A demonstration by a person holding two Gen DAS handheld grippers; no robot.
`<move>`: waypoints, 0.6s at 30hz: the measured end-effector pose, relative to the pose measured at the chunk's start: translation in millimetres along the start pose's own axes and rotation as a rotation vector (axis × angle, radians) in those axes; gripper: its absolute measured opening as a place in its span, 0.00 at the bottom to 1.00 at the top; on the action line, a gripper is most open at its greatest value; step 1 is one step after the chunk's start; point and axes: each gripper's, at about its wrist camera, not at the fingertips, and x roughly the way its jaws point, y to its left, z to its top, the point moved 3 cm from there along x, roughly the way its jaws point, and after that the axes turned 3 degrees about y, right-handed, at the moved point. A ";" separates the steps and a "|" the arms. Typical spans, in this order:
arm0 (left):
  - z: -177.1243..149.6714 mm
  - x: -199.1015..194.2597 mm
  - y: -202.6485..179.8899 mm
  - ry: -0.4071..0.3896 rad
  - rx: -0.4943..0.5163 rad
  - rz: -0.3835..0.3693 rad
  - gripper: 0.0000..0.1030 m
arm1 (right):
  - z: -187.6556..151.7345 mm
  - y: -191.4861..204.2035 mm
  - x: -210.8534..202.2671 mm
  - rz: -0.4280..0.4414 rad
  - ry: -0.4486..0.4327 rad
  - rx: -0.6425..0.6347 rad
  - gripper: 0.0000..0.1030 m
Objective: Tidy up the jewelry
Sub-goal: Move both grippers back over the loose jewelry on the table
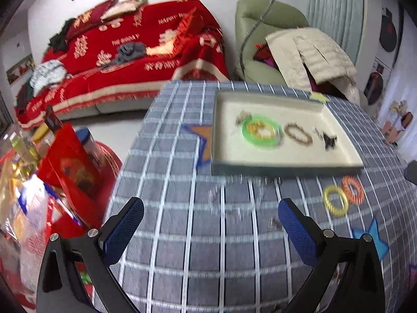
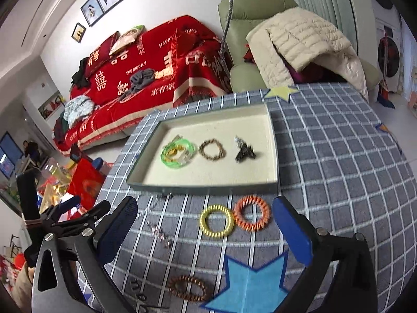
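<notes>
A cream tray (image 2: pixel 208 180) (image 1: pixel 286 165) sits on the checked tablecloth. It holds a green ring (image 2: pixel 177 154) (image 1: pixel 262 131), a brown bead bracelet (image 2: pixel 212 150) (image 1: pixel 298 134) and a dark ornament (image 2: pixel 243 152) (image 1: pixel 329 140). In front of the tray lie a yellow ring (image 2: pixel 216 221) (image 1: pixel 335 200), an orange ring (image 2: pixel 252 216) (image 1: pixel 353 189), a thin chain (image 2: pixel 159 230) and a brown bead bracelet (image 2: pixel 189 288). My right gripper (image 2: pixel 206 232) is open above the yellow ring. My left gripper (image 1: pixel 211 224) is open and empty over the cloth; it also shows in the right wrist view (image 2: pixel 86 208).
Felt stars lie on the cloth: blue (image 2: pixel 250 284), yellow (image 2: pixel 280 92), orange (image 1: pixel 202 140). The table's left edge drops to red bags (image 1: pixel 75 172) on the floor. A red-covered sofa (image 2: pixel 146 73) and a green armchair (image 2: pixel 247 52) with a jacket stand behind.
</notes>
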 end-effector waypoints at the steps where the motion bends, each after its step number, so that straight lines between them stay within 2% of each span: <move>1: -7.0 0.9 1.1 0.009 0.002 0.000 1.00 | -5.6 0.3 2.3 0.003 0.016 -0.001 1.00; 8: -43.0 17.5 5.2 0.084 0.004 0.029 1.00 | -48.0 2.9 21.2 -0.018 0.123 -0.036 1.00; 12: -44.2 21.2 11.8 0.089 -0.015 0.056 1.00 | -62.3 12.1 29.5 -0.023 0.162 -0.088 1.00; 18: -34.5 25.7 27.9 0.095 -0.062 0.053 1.00 | -60.4 35.1 41.1 -0.014 0.176 -0.172 1.00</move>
